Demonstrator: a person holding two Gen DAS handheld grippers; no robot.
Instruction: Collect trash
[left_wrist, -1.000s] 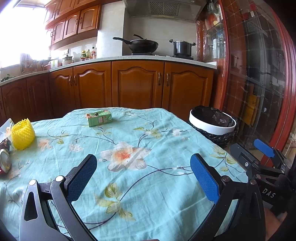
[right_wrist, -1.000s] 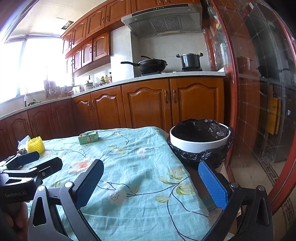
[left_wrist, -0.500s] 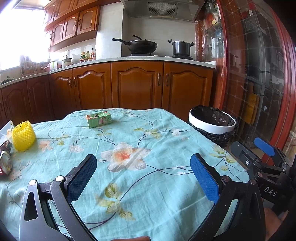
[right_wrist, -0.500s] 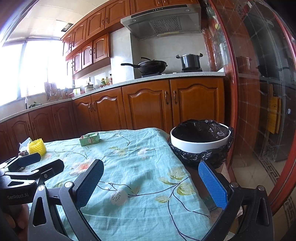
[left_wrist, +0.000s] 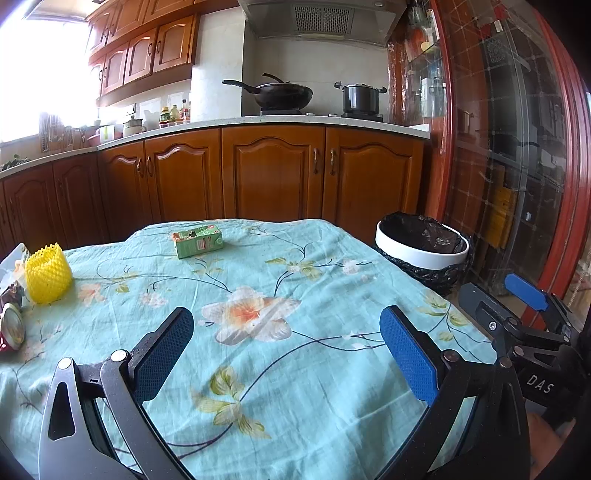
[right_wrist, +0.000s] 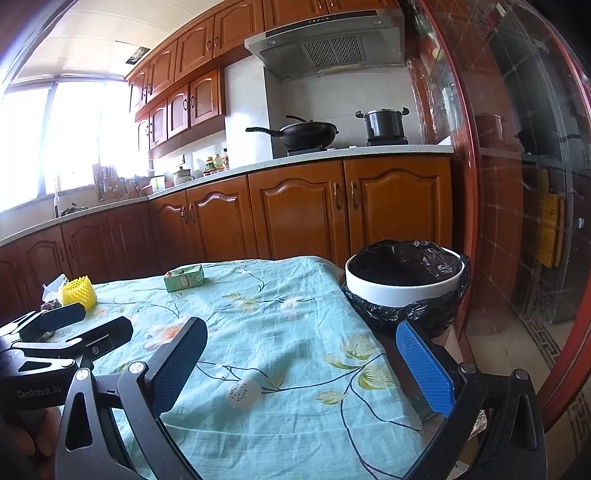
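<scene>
A green drink carton (left_wrist: 197, 241) (right_wrist: 184, 277) lies on its side near the far edge of the floral tablecloth (left_wrist: 295, 354). At the table's left edge sit a yellow foam fruit net (left_wrist: 48, 273) (right_wrist: 78, 292), a crushed can (left_wrist: 11, 328) and crumpled wrappers (left_wrist: 13, 291). A white bin with a black liner (left_wrist: 421, 243) (right_wrist: 404, 280) stands off the table's right side. My left gripper (left_wrist: 284, 350) hovers open over the near part of the table, holding nothing. My right gripper (right_wrist: 301, 365) is open too, near the table's right front corner, close to the bin.
Wooden kitchen cabinets (left_wrist: 273, 173) and a counter with a wok (left_wrist: 280, 92) and a pot (left_wrist: 360, 98) run behind the table. A red-framed glass door (left_wrist: 517, 147) stands to the right, with tiled floor (right_wrist: 509, 343) beside the bin.
Both views have shifted only slightly; the table items stay where they were. Both grippers remain open.
</scene>
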